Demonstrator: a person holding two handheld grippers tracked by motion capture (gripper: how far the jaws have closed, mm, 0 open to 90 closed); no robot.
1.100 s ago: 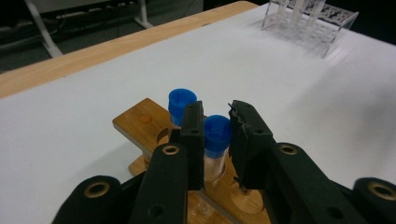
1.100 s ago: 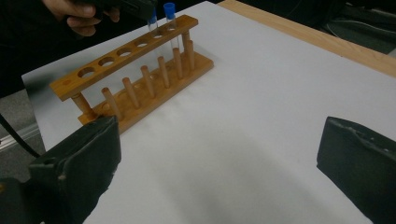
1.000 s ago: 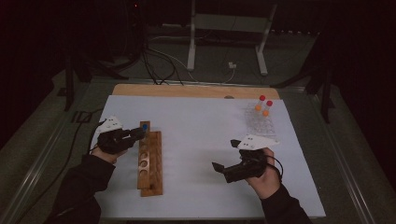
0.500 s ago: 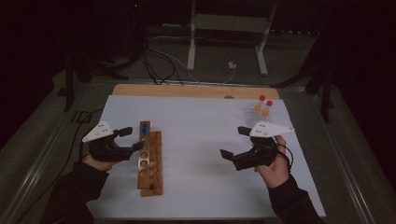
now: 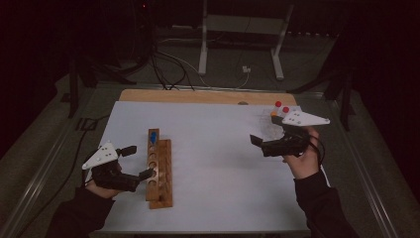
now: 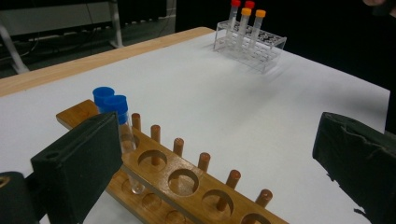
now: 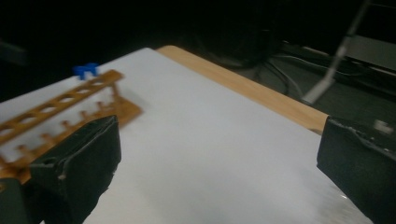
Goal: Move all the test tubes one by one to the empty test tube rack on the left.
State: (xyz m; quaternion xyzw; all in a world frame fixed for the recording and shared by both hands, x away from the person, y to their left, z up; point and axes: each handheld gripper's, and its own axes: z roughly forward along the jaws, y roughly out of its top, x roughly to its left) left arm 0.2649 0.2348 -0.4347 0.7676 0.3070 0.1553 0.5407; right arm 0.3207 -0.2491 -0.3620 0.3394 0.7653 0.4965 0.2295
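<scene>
Worktop (image 5: 213, 198): covered by a white sheet, bare wood strip along the far edge; dark room behind, with cables and a metal stand on the floor.

Wooden rack (image 5: 159, 166): lay lengthwise at the left, its holes upward to receive tubes.

Clear rack (image 6: 250, 44): stood at the far right corner, carrying red- and orange-capped tubes.

Left tongs (image 5: 141, 161): jaws had just been opening, released, nothing between them, beside the wooden rack.

Right tongs (image 5: 262, 144): spread, empty, near the clear rack.

Blue-capped tube (image 6: 122, 121): upright in the wooden rack's far end hole, apparently just deposited.
</scene>
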